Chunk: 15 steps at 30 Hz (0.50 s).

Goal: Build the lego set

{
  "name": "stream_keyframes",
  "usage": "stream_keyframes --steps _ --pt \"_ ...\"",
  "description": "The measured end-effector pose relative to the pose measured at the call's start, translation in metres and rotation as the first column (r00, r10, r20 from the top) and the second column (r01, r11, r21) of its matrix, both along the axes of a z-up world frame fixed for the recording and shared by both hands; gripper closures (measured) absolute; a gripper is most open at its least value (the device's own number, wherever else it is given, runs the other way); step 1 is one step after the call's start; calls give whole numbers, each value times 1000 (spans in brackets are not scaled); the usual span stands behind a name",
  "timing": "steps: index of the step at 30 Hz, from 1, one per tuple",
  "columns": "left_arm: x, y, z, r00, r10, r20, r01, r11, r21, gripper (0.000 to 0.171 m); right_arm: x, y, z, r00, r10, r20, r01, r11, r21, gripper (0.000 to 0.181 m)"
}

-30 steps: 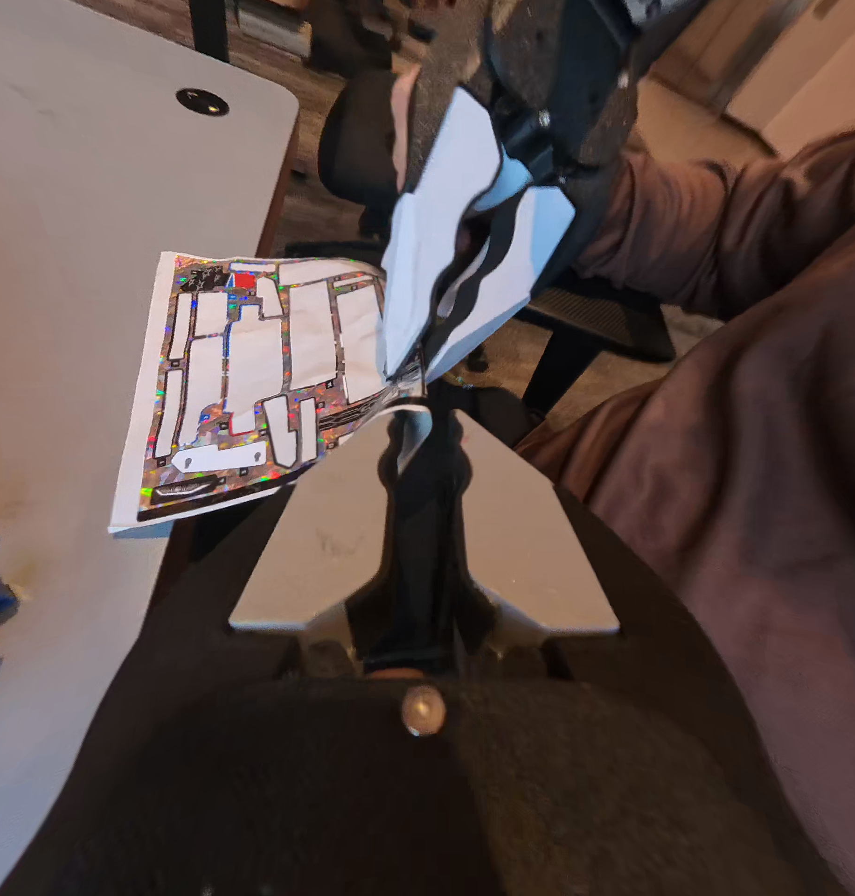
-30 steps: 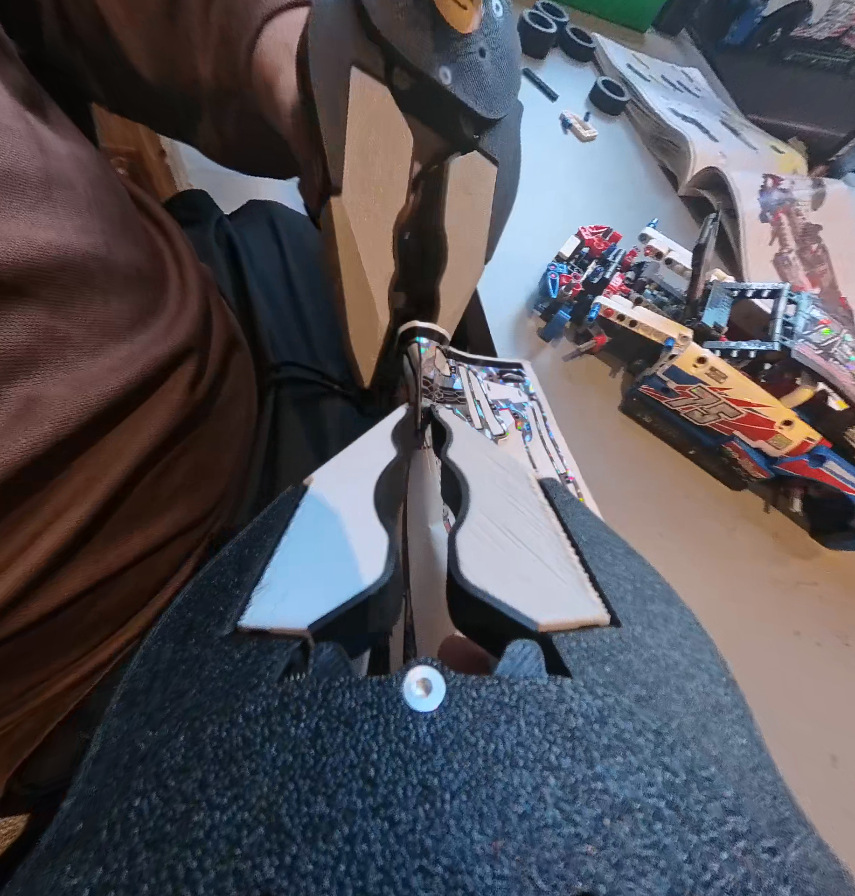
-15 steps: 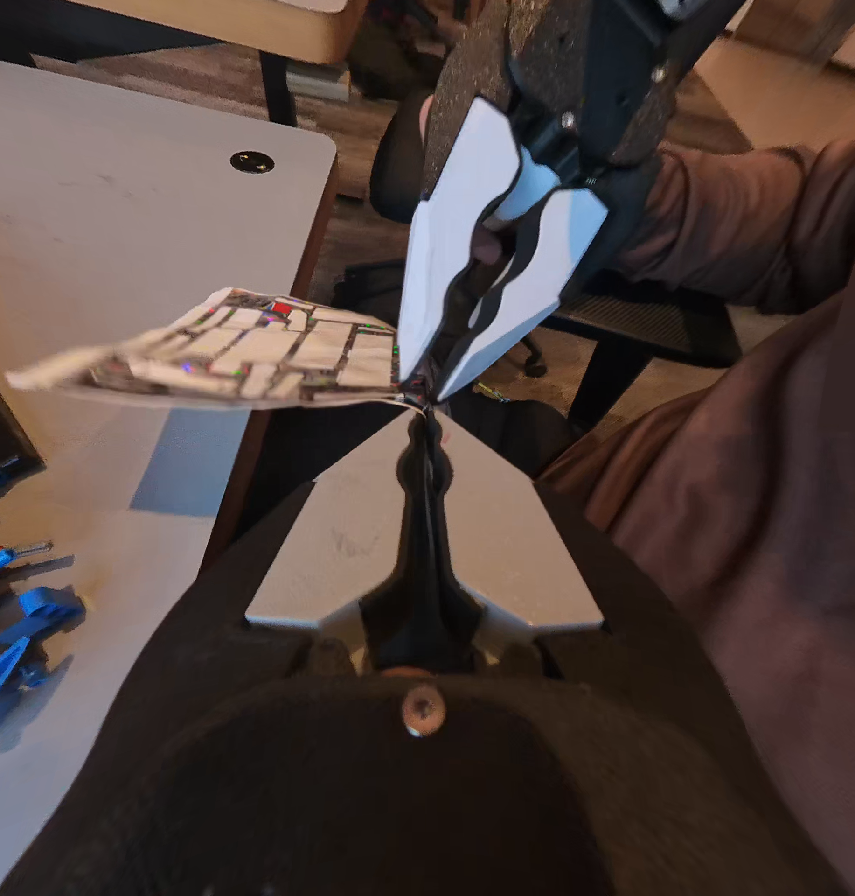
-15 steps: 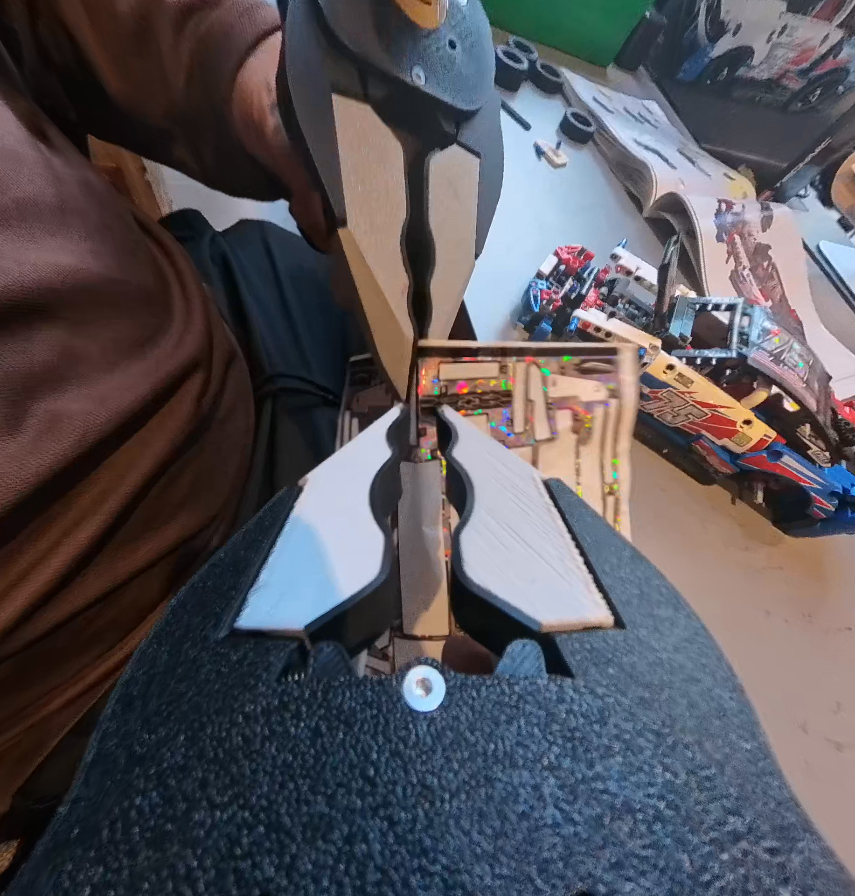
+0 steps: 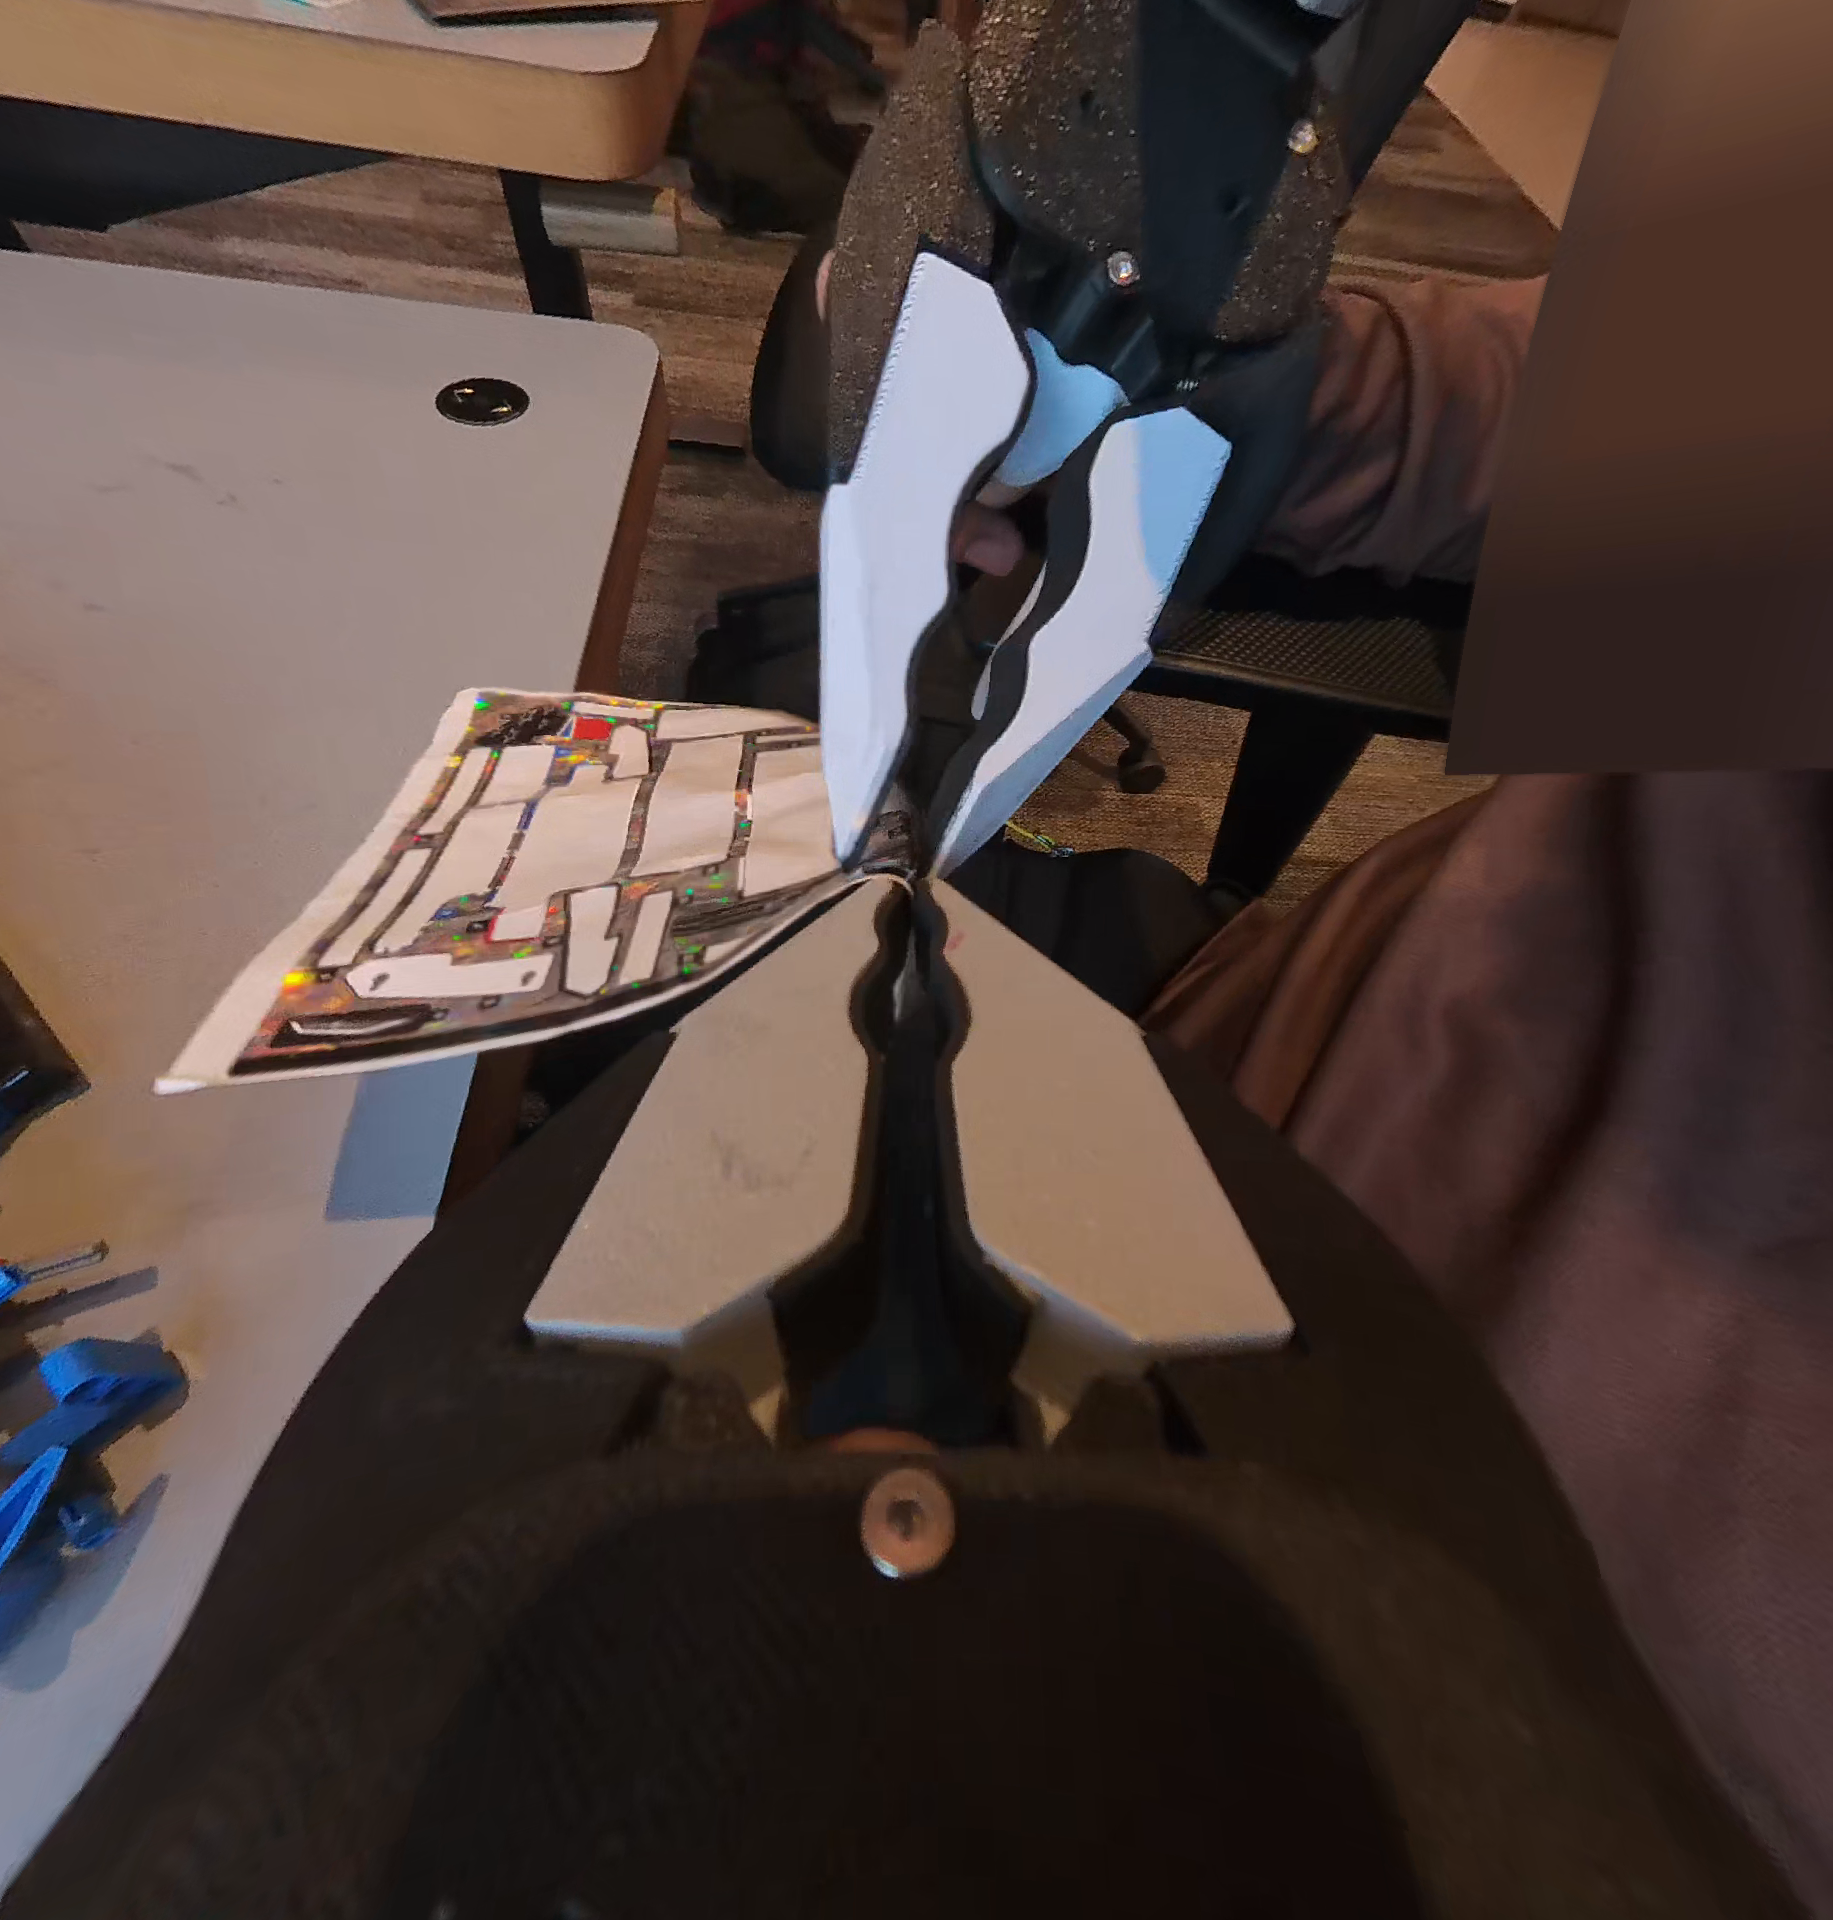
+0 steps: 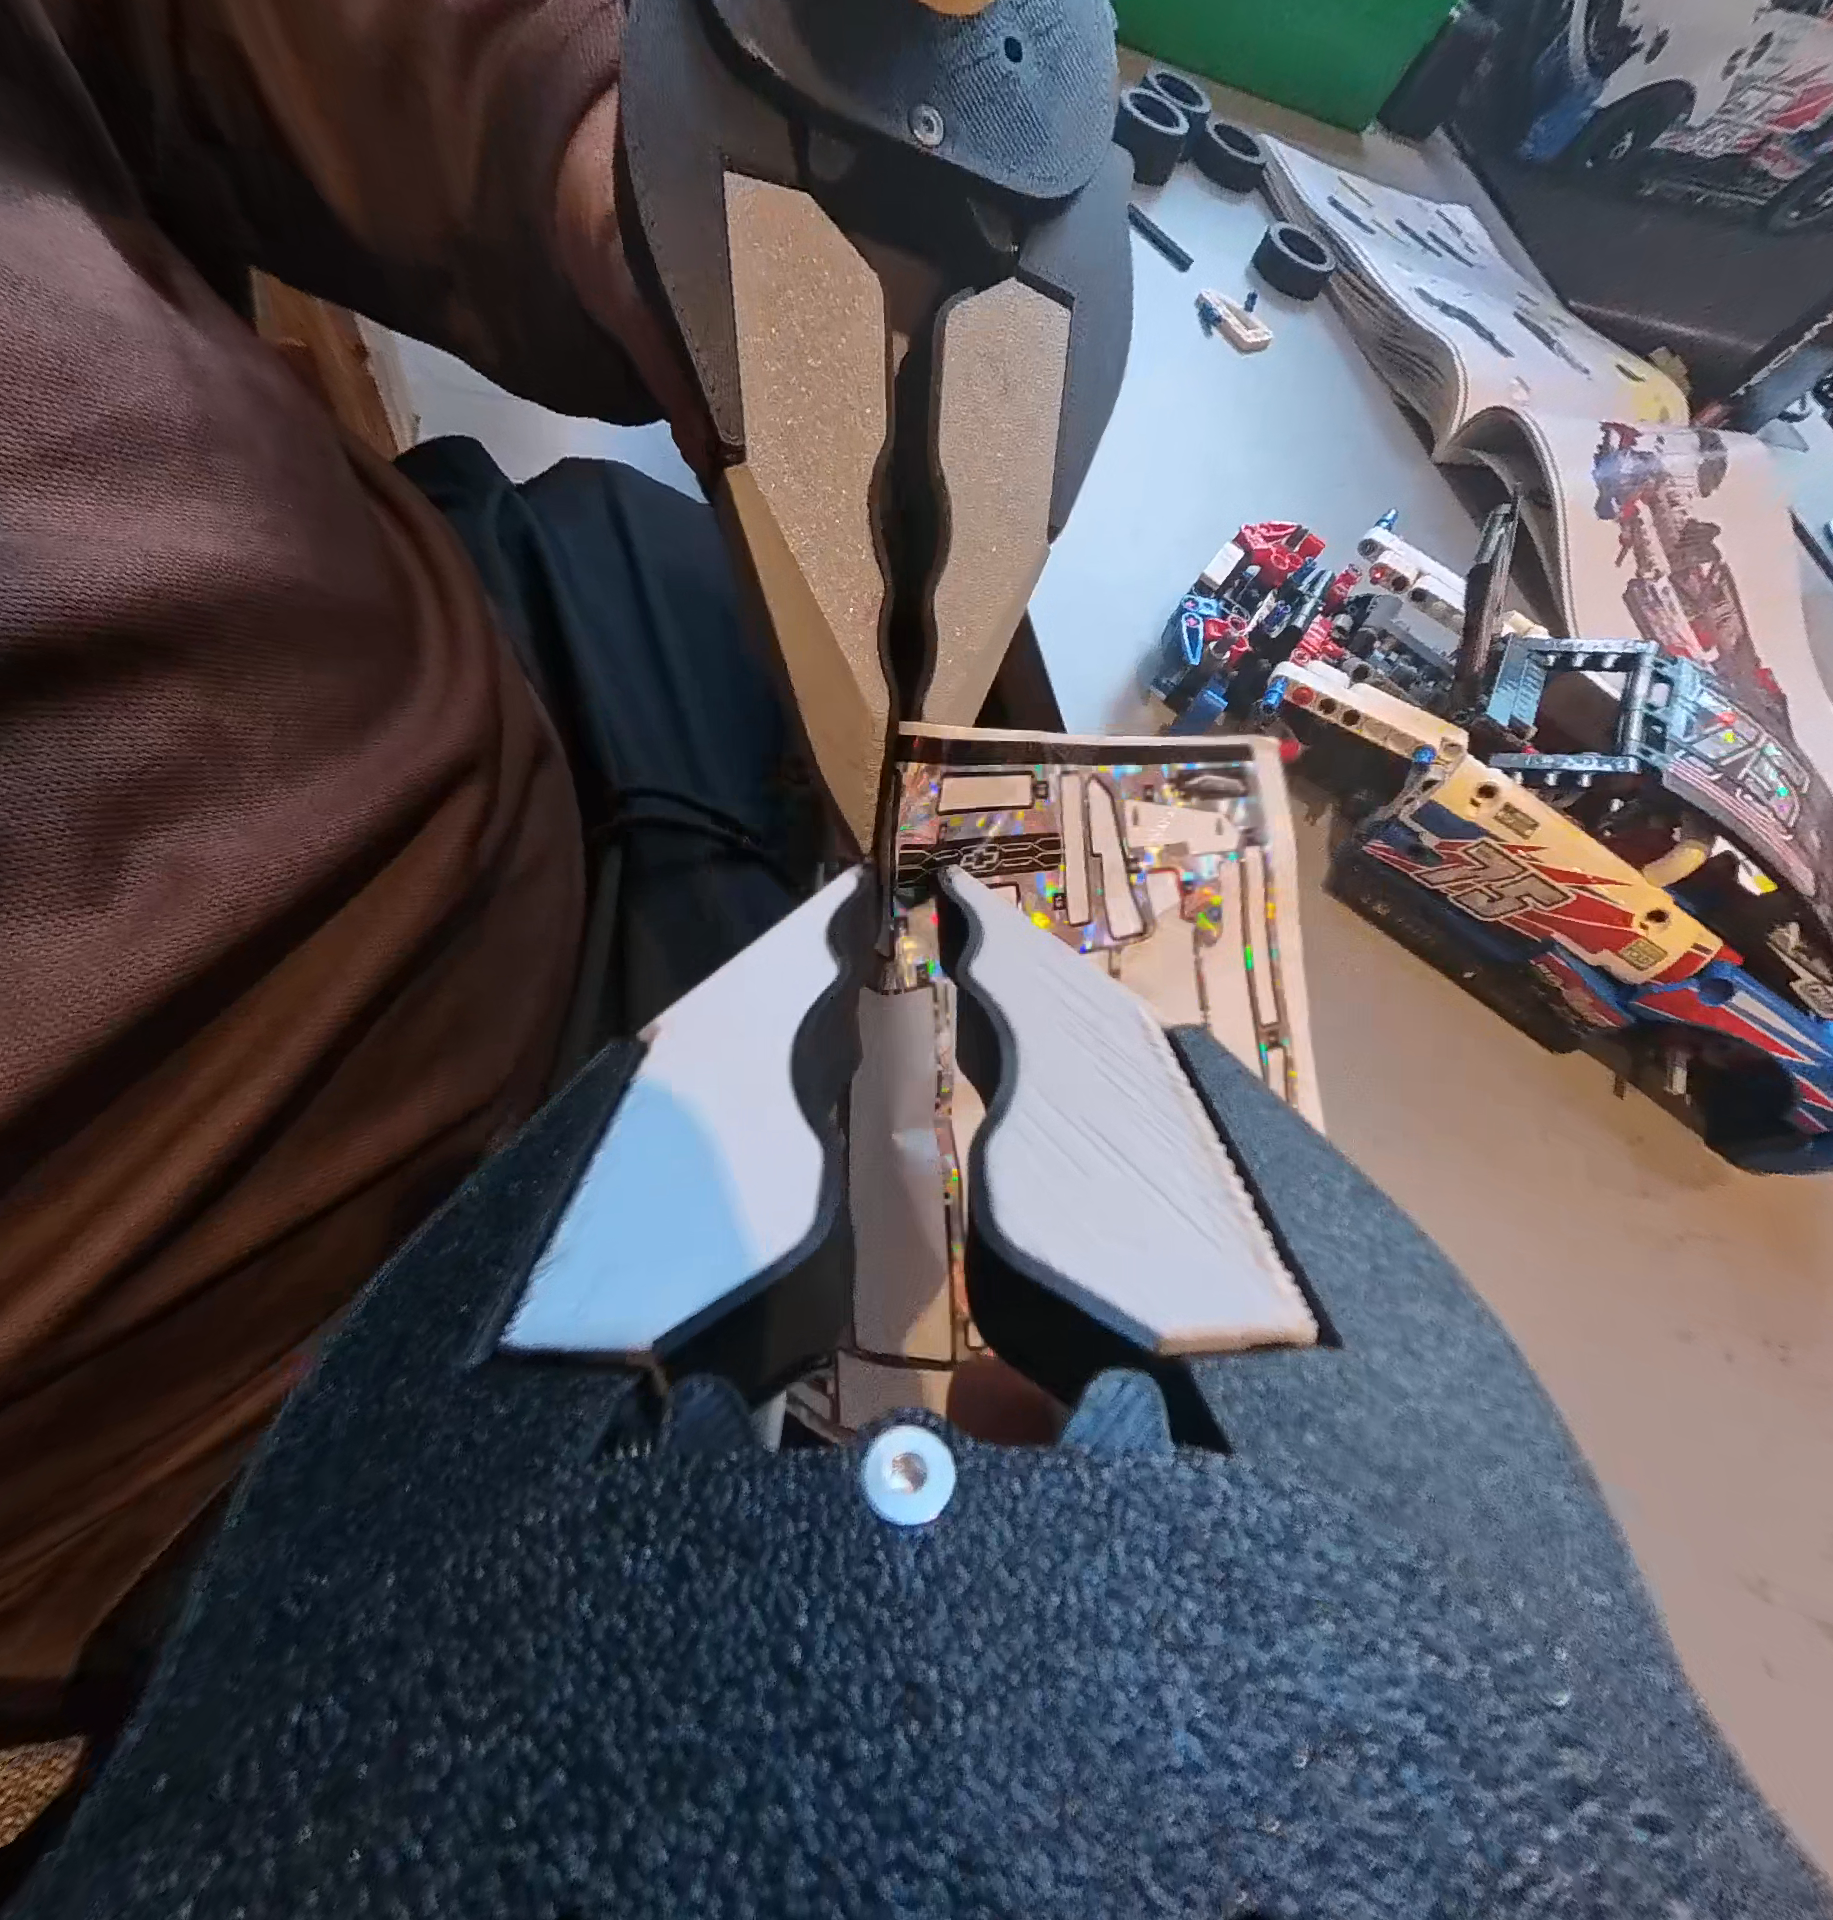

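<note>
A holographic sticker sheet (image 5: 538, 883) with several white cut-outs hangs in the air over the table's edge; it also shows in the right wrist view (image 6: 1130, 883). My left gripper (image 5: 917, 899) is shut on the sheet's corner. My right gripper (image 6: 904, 878) comes from the opposite side and is shut on the same corner, tip to tip with the left. I cannot tell whether either holds a peeled sticker or the backing. A partly built red, white and blue lego car (image 6: 1514, 873) lies on the table to the right.
An open instruction booklet (image 6: 1411, 281) and loose black tyres (image 6: 1296, 260) lie behind the car. Blue lego parts (image 5: 50, 1444) lie on the grey table (image 5: 216, 623). A person's brown sleeve (image 6: 216, 831) is close on the left. Less than 4 cm separates the two grippers' tips.
The sheet was turned edge-on half a second ago and now tilts back with its printed face in view. Both grippers stay shut on its corner.
</note>
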<state>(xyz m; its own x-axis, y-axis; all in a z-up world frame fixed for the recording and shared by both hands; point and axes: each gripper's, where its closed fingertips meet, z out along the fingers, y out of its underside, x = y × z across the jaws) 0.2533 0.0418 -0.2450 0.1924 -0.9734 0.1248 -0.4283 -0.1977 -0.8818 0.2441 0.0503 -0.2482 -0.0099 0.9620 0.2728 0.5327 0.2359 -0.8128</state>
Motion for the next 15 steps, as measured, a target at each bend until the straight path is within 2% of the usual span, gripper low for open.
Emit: stream_keyframes --steps 4,8,12,15 --pt "-1 0 1 999 14 36 -11 997 -79 171 0 -1 1 1000 -2 -3 2 1000 4 173" --pt "-2 1 1 998 37 54 -30 991 -129 161 -1 1 2 1000 -11 -13 11 1000 25 176" --pt "1 3 4 996 64 54 -56 987 -151 163 -2 3 5 1000 -21 -21 22 998 58 176" --pt "3 2 10 992 81 100 -59 977 -204 164 0 3 10 999 -23 -34 26 996 90 176"
